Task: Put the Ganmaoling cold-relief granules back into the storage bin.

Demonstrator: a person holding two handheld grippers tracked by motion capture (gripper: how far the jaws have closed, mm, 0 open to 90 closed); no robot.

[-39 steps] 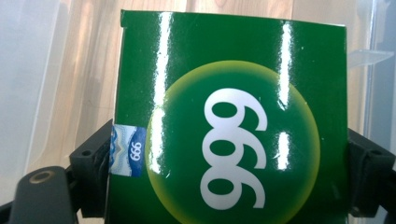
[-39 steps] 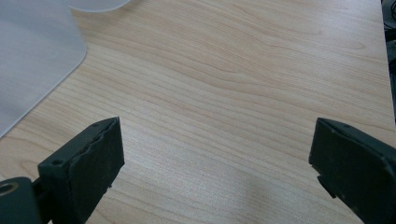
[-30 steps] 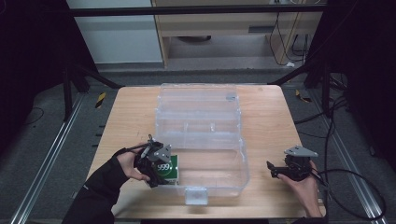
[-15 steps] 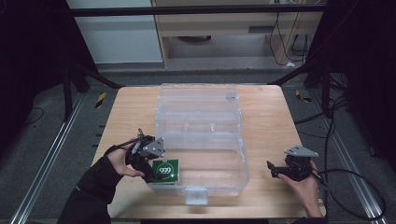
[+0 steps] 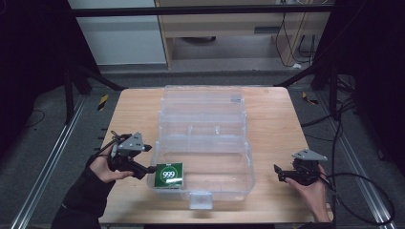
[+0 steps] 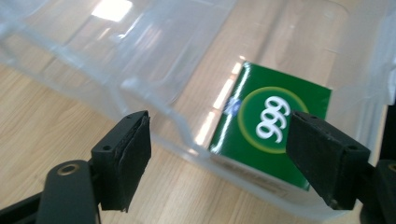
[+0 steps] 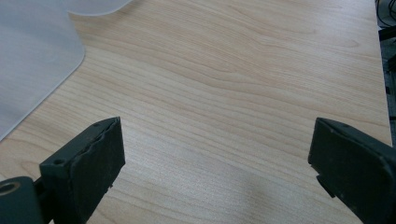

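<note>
Wooden table (image 5: pixel 277 124), grey floor (image 5: pixel 43 143), dark surroundings, pale cabinet (image 5: pixel 119 36) behind

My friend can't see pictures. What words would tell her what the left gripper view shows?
A green box marked 999 lies inside a clear plastic case on a wooden table. Two black jaws of the left gripper stand open in front, outside the case wall.

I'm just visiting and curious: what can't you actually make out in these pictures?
- Green box: its small side print is blurred behind the clear container wall, left gripper view.
- Container: the bottom edge cuts it off, left gripper view.
- Left claw: the high view is too small to show its gap.
</note>
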